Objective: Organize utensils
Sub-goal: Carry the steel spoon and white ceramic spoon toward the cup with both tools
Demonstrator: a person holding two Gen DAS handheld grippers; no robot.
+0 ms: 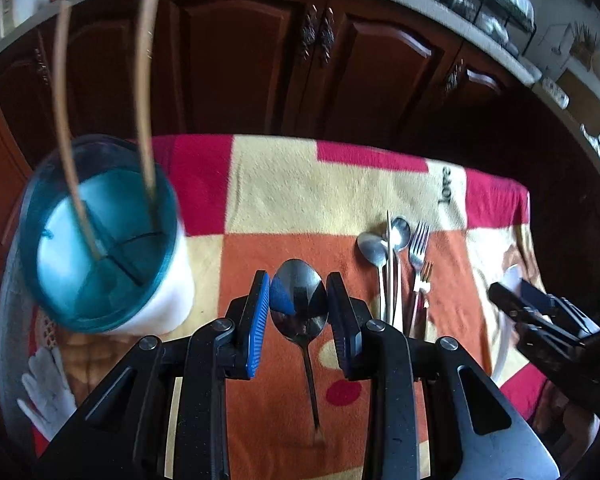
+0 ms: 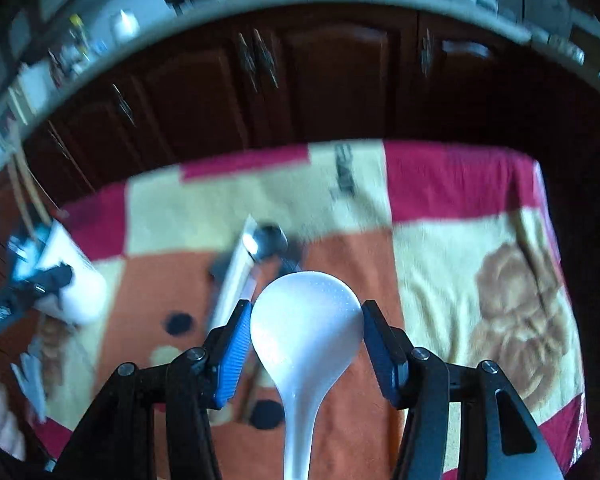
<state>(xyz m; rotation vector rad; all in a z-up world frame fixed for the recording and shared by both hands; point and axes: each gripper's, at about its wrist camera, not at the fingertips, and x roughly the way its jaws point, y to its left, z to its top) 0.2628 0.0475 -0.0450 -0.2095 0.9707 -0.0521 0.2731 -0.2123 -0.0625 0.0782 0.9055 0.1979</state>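
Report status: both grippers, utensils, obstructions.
Left gripper shut on metal spoon. Right gripper shut on white ladle. Holder unobstructed.

Metal spoons (image 1: 298,304): three. Forks (image 1: 419,240): two. White ladle (image 2: 306,320): one. Holder (image 1: 100,236): one.

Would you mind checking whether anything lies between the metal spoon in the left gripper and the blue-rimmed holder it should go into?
Nothing visible blocks it. The metal spoon sits between the left gripper pads, and only bare blanket separates it from the holder. Two chopsticks already stand inside, leaving most of the opening free.
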